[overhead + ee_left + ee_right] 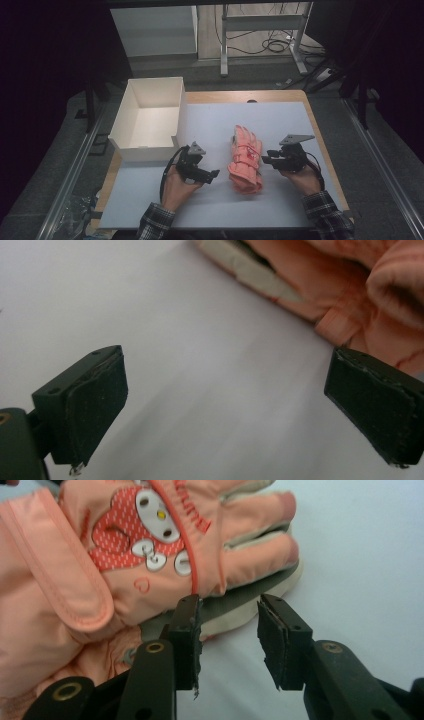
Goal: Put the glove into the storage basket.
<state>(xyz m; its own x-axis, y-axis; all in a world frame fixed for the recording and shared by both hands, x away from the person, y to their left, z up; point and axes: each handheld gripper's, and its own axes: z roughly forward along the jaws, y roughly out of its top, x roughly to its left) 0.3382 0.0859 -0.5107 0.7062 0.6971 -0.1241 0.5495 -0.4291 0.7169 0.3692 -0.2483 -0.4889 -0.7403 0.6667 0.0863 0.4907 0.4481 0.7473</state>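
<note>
**Closing in on the gloves from both sides**

My right gripper [227, 640] stands partly spread with nothing between the pads, its tips just at the edge of the pink gloves [246, 160]. My left gripper [225, 405] is spread wide over bare mat, the gloves just beyond it. They lie stacked mid-table, the white box [150, 117] well to their left. I judge this the approach step; next I must get a jaw under the pale palm edge and pinch.
</note>
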